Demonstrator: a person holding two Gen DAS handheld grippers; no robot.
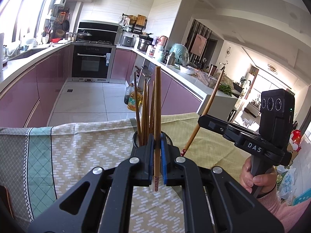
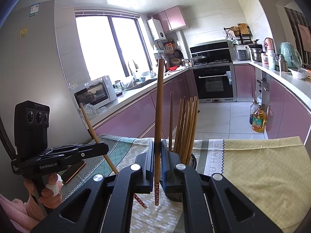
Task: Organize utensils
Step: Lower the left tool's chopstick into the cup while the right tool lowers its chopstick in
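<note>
Left gripper (image 1: 156, 145): jaws clamped on a single wooden chopstick (image 1: 157, 116), held nearly upright, its patterned end hanging below the pads

Right gripper (image 2: 157, 155): likewise pinched tight on one upright chopstick (image 2: 159, 116), its flower-patterned red tip dangling under the fingers; the left wrist view shows this stick leaning at a slant

Hands: a person's right hand (image 1: 252, 176) in a pink sleeve grips one handle; the left hand (image 2: 48, 190), a white bandage on one finger, grips the other

Holder: a dark mesh chopstick holder (image 2: 192, 163) stands on the table just behind both grippers, partly hidden by the jaws; it carries a bundle of brown chopsticks (image 2: 186, 124) standing upright and fanned slightly

Table: a patterned tablecloth (image 2: 262, 167) in yellow, green and grey covers it; a phone (image 2: 74, 169) lies at the left edge

Floor beyond: cooking oil bottles (image 2: 258, 118) stand against pink cabinets

Far end: a built-in oven (image 2: 213, 81) under a hob, with a pot on it
</note>
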